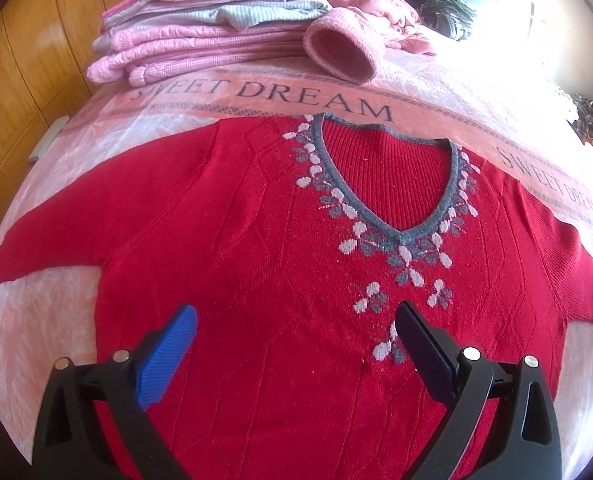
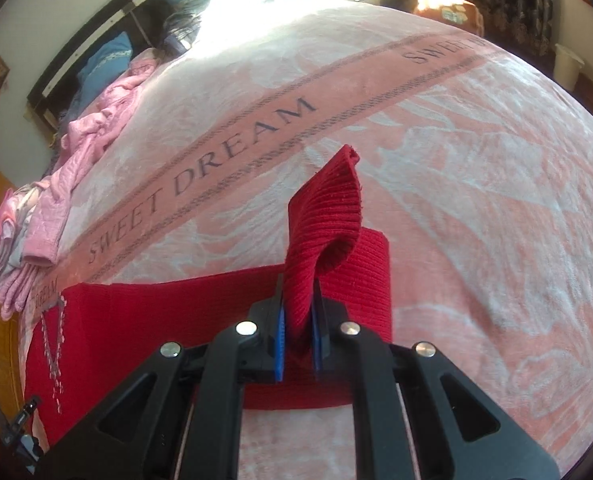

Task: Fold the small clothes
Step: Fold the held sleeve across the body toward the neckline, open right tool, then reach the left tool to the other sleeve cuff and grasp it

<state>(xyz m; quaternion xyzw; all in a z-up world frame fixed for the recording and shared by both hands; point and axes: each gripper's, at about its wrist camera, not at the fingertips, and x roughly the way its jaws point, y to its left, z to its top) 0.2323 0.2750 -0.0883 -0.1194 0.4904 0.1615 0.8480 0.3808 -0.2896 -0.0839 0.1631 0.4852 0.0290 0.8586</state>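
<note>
Lying flat on bed (image 1: 48,312): red sweater (image 1: 256,240), sleeves running left-right; right gripper (image 2: 298,340) clamped on right cuff (image 2: 324,208), left gripper (image 1: 296,344) apart above chest

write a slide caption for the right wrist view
Right gripper shut on the red sweater's ribbed cuff, lifting it above the pink "SWEET DREAM" blanket.

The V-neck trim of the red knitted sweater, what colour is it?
Grey trim, bordered by white-and-grey flowers; left wrist view shows it best.
</note>
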